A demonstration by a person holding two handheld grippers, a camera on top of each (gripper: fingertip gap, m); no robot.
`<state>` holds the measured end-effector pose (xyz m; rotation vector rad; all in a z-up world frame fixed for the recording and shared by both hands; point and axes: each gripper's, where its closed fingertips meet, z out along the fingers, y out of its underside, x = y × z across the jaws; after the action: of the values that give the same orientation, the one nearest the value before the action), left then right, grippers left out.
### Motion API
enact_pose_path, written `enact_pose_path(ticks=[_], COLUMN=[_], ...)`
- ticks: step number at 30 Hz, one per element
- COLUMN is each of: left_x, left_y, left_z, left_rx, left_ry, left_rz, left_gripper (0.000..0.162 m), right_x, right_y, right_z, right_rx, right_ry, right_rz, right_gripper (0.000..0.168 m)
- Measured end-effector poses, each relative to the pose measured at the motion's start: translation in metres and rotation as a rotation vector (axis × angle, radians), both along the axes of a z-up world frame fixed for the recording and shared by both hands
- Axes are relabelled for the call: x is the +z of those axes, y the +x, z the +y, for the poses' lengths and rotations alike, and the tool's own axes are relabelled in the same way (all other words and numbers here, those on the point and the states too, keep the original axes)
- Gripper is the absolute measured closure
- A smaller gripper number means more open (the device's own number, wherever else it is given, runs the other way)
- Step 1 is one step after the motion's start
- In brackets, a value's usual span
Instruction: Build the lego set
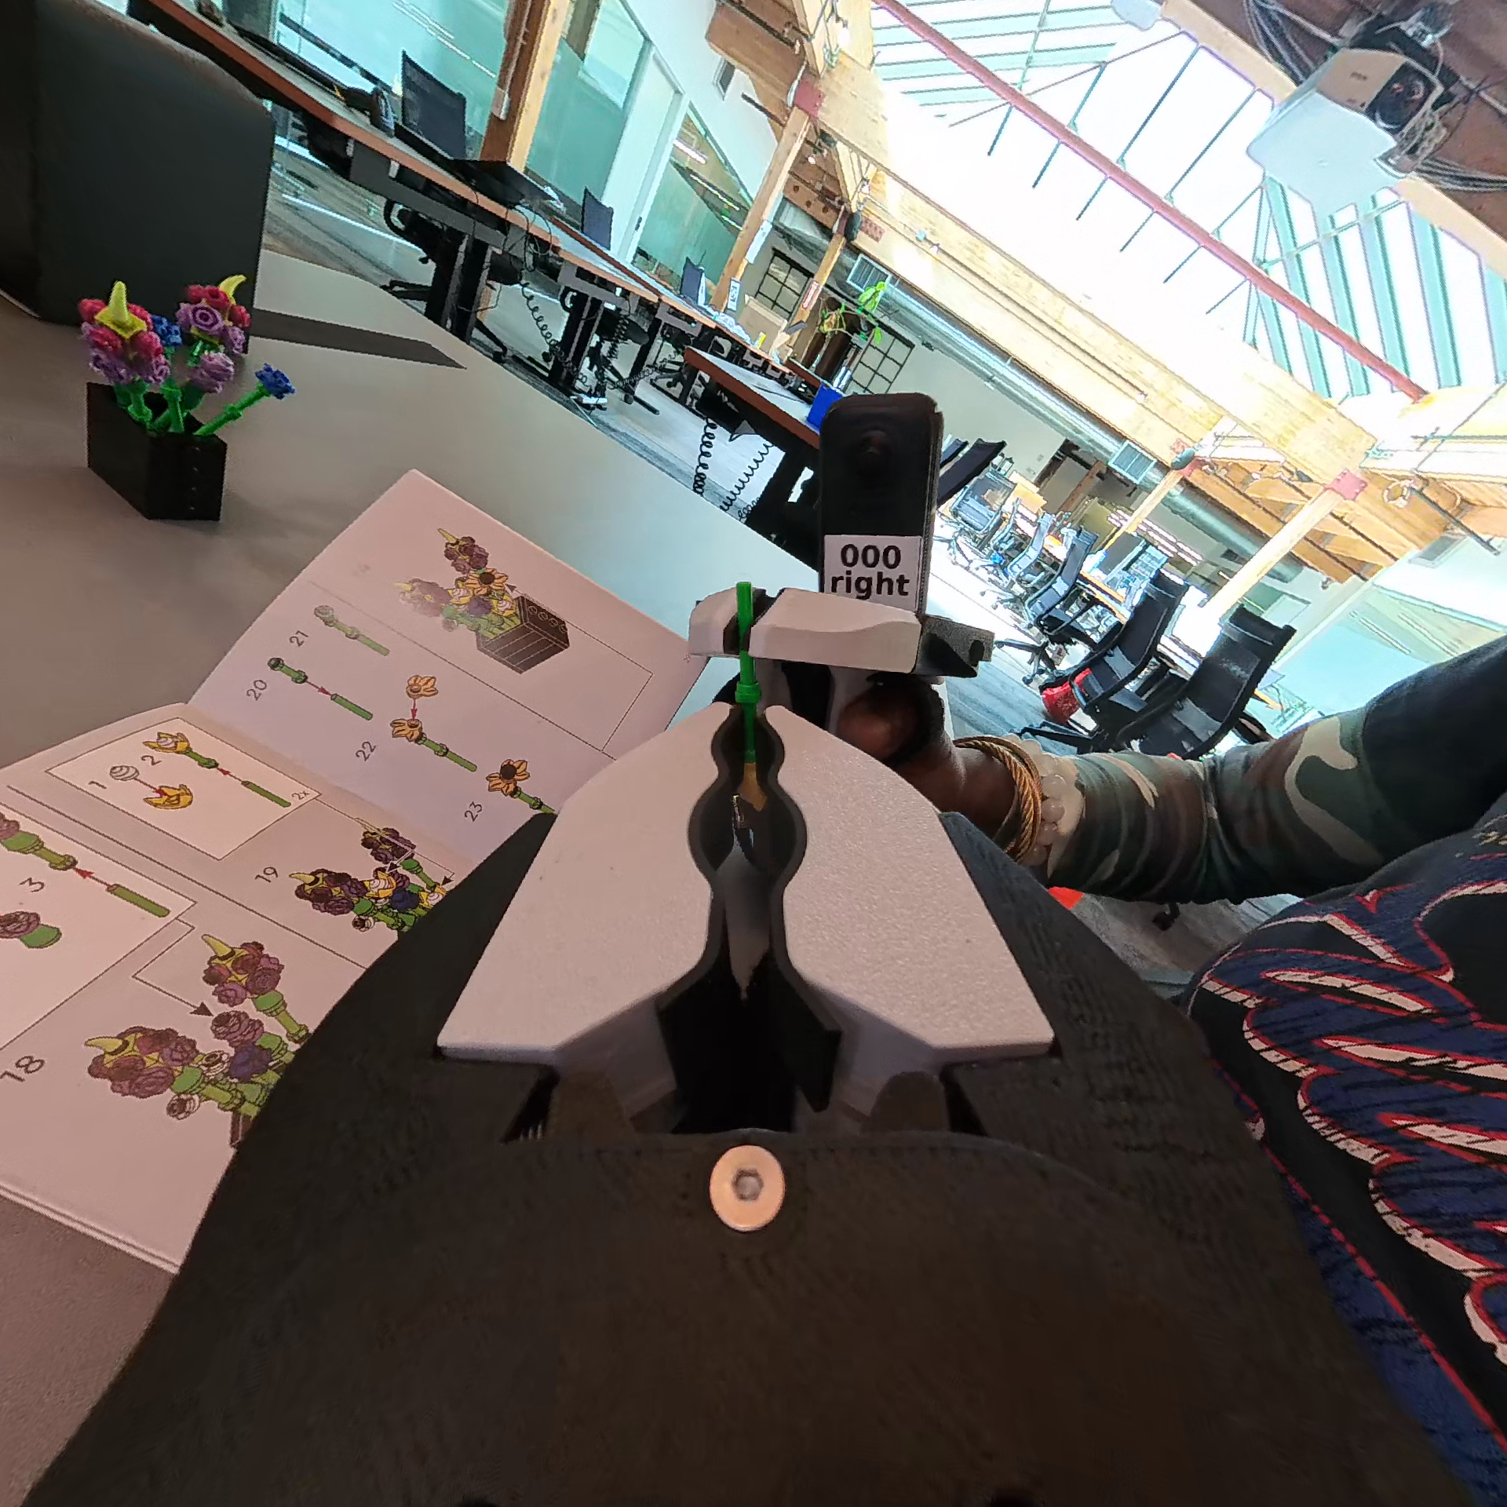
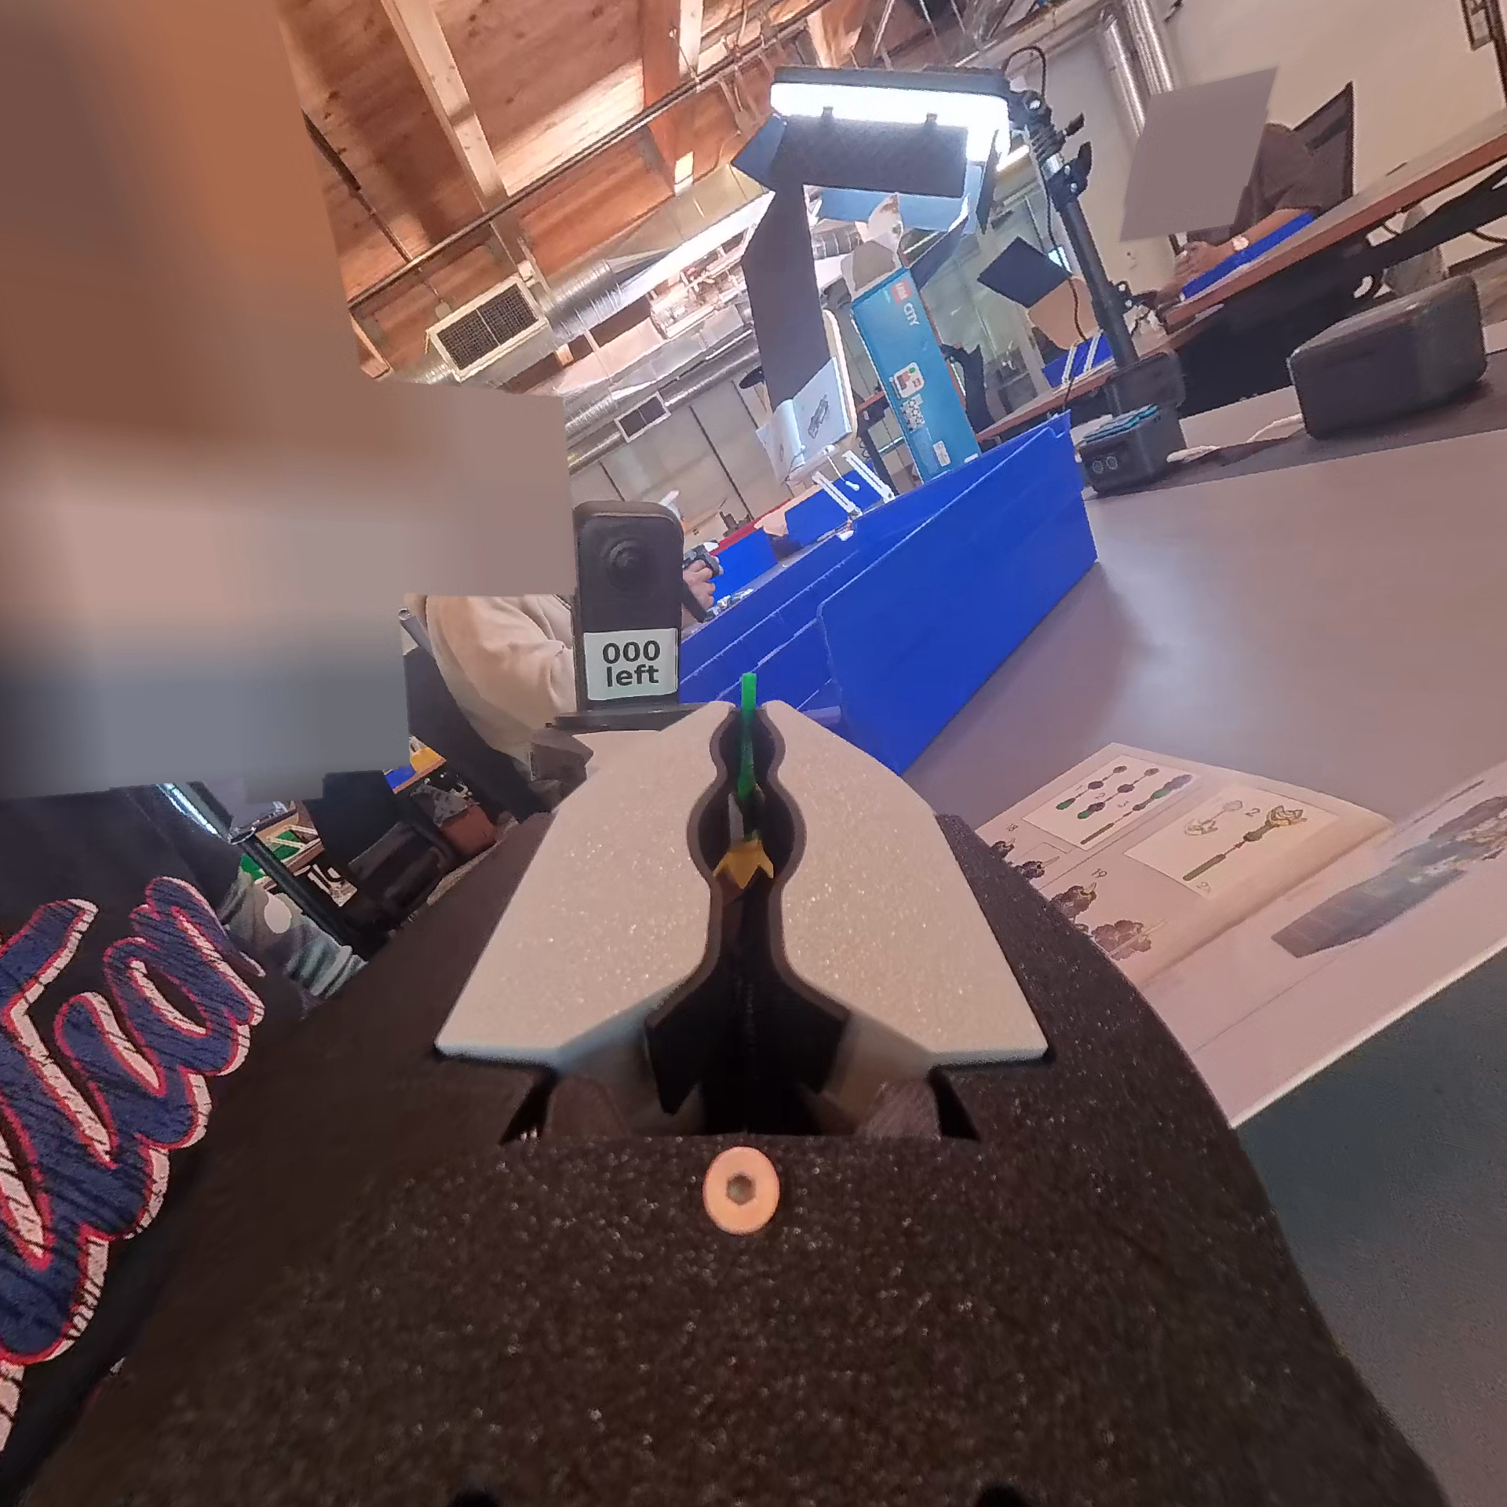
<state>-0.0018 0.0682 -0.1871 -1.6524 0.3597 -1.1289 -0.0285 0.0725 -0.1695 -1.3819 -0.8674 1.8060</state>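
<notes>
Both your grippers pinch one thin green stem, held up off the table.

On your left stands the finished flower pot [image 1: 155, 469]; nearer lies the open instruction booklet [image 1: 342, 734], its lower pages hidden behind your left gripper [image 1: 748, 718]. That gripper's fingers are clamped on the green stem [image 1: 745, 652], whose yellow-tipped end sinks into the dark gap between them and is hard to make out. The right gripper [image 2: 746, 713] is likewise closed on the stem. Farther right sit blue bins [image 2: 938, 603], partly cut off.
</notes>
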Motion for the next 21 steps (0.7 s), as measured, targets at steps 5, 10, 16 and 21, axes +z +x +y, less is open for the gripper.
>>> enact_pose_path(ticks=[5,10,16,21], left_x=[-0.001,-0.001,0.004,0.003], left_y=[0.0,0.001,0.003,0.006], left_z=[-0.001,-0.001,-0.004,-0.006], left_rx=[0.0,-0.009,-0.057,-0.078], left_ry=[0.002,0.0,0.011,0.016], left_rz=[0.009,0.011,-0.013,-0.001], left_gripper=[0.162,0.161,0.16,0.16], right_x=[-0.003,-0.002,0.017,0.008], right_y=[-0.001,0.0,0.008,0.001], right_z=[-0.002,-0.002,0.002,-0.006], right_rx=[0.01,-0.002,0.026,0.126], right_ry=[0.011,0.044,0.011,0.098], right_rz=[-0.026,-0.031,0.043,-0.093], right_gripper=[0.165,0.164,0.141,0.15])
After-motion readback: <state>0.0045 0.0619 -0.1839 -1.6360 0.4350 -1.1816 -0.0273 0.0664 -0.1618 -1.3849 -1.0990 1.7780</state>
